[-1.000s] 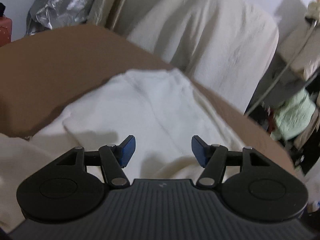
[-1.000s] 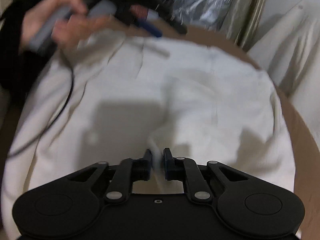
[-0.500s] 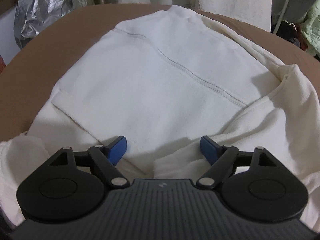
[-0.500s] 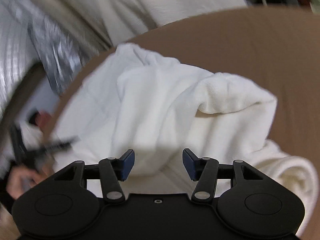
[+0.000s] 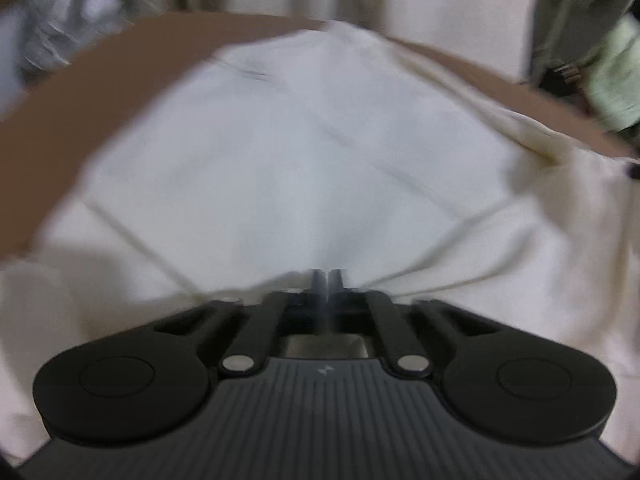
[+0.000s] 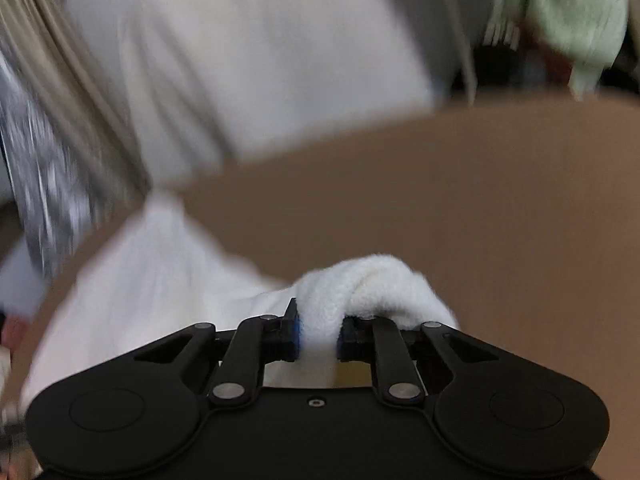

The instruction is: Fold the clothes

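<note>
Both grippers clamped on the cream garment, fold about to be carried over.

Brown table carries the cream fleece garment, spread flat across most of it with a seam running diagonally; pale draped cloth and a green cloth sit behind, off the table. Left gripper has its jaws fully closed, pinching the near edge of the garment, fabric puckering toward the tips. Right gripper has its jaws closing on a thick rolled bunch of the same fleece, pads pressing it, over the garment's side edge with bare table beyond. Step looks like grab-complete, early in the fold. Next move likely needs both hands lifting together and laying the held edge across the body, keeping tension even. Frames blurred; no readable brand, label or writing.
</note>
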Available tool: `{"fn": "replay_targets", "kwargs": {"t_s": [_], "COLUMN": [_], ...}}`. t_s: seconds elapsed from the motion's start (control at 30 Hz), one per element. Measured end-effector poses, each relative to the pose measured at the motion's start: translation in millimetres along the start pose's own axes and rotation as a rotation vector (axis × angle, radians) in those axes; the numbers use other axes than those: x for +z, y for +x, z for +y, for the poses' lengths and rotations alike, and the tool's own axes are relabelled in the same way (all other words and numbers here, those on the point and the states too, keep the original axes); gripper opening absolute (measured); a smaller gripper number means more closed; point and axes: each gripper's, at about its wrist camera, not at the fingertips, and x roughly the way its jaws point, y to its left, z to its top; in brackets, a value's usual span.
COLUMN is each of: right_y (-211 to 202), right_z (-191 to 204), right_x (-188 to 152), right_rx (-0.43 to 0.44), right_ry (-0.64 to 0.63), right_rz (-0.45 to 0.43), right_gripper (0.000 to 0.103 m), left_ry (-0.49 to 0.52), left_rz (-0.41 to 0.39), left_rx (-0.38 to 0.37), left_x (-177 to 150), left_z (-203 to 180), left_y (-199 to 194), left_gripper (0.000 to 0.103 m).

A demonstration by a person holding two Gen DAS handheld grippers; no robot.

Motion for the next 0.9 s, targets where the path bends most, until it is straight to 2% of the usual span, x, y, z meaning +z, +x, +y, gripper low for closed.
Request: {"fn": "replay_targets", "kwargs": {"t_s": [0.07,0.1,0.2,0.27,0.3,0.4,0.43,0.5,0.57,0.6,0.63,0.73,0.83,0.87,0.9], "right_y": [-5,-2,27,46,51,49,44,30,15,5,-5,-25,-23,-19,-14], "right_z": [-23,-32,-37,-42,-48,-67,-71,-75,-74,-74,-71,-48,-24,-16,-7], "right_x": [20,26,24,21,18,8,4,-1,-6,-9,-12,-29,-52,-59,-67], "right_rx": [0.042,0.064,0.015,0.004,0.004,0.031,0.045,0.042,0.028,0.031,0.044,0.143,0.244,0.257,0.268], "right_ry": [0.080,0.111,0.076,0.103,0.142,0.299,0.334,0.364,0.374,0.375,0.354,0.249,0.258,0.267,0.272], "right_rz": [-0.024,-0.018,0.058,0.106,0.126,0.165,0.164,0.150,0.130,0.112,0.094,0.108,0.212,0.244,0.274], "right_gripper": [0.015,0.015,0.015,0.015,0.019,0.023,0.023,0.034,0.042,0.051,0.055,0.058,0.059,0.061,0.063], "left_ry": [-0.051,-0.039,0.096,0.178,0.202,0.192,0.186,0.176,0.166,0.163,0.147,0.019,0.030,0.057,0.086], "left_rz": [0.031,0.052,0.076,0.084,0.078,0.045,0.025,-0.026,-0.061,-0.058,-0.048,0.049,0.069,0.065,0.058], "left_rx": [-0.127,-0.129,-0.026,0.039,0.067,0.105,0.133,0.217,0.278,0.277,0.256,0.132,0.137,0.144,0.145], "left_x": [-1,-3,-13,-17,-18,-14,-12,-8,-4,-2,0,3,2,1,0], "left_z": [-5,-11,-32,-42,-46,-43,-41,-36,-30,-26,-21,-1,-4,-8,-12], "left_y": [4,9,17,17,14,2,-1,-6,-9,-9,-9,3,4,3,3], "left_gripper": [0.000,0.001,0.003,0.004,0.009,0.030,0.046,0.066,0.066,0.066,0.067,0.069,0.071,0.074,0.087]}}
